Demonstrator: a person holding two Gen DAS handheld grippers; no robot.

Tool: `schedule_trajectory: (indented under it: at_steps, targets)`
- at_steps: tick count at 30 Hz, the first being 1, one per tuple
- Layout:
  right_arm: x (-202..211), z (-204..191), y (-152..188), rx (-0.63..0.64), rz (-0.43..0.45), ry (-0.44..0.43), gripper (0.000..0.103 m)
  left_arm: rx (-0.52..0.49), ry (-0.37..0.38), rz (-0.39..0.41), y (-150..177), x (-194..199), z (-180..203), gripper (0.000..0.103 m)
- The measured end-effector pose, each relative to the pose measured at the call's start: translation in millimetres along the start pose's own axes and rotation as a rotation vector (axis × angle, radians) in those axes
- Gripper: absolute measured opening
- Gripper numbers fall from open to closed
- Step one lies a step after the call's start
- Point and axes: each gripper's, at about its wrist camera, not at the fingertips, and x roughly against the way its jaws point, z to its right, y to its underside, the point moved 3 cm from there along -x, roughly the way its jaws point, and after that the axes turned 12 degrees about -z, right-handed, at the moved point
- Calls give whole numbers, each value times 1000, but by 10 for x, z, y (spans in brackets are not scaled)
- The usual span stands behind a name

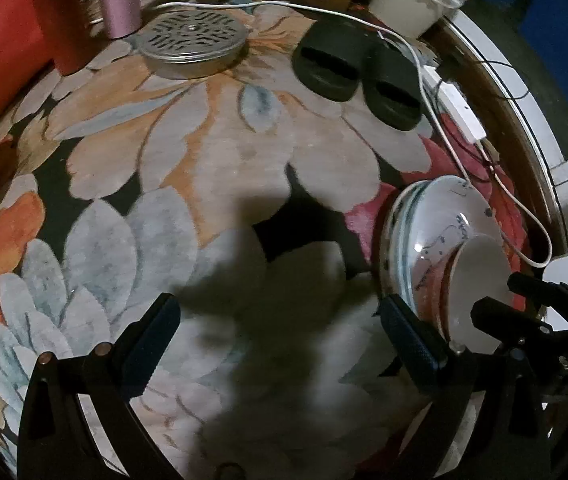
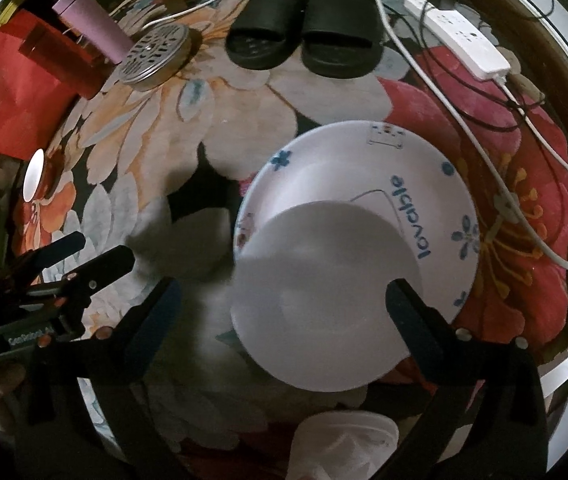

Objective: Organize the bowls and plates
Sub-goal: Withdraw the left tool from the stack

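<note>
Stacking done: white bowl (image 2: 324,300) rests on plate (image 2: 436,184).
Right gripper (image 2: 284,300) spread, gripping nothing; left gripper (image 1: 279,316) open, empty.

floor: floral rug (image 1: 211,152) | black slippers (image 2: 304,36) | dim light

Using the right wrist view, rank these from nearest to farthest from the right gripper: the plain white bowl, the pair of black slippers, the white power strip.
From the right gripper:
1. Plain white bowl, between the open fingers, on the blue-patterned plate.
2. Pair of black slippers, far ahead, upper centre.
3. White power strip, upper right, slightly beyond the slippers; close to call.
</note>
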Motion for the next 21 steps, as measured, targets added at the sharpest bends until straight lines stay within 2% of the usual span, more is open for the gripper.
schedule_trajectory:
  at_steps: [21]
  targets:
    - [-174, -685, -33, 127, -26, -2, 103, 111, -24, 29, 143, 113, -775, 101]
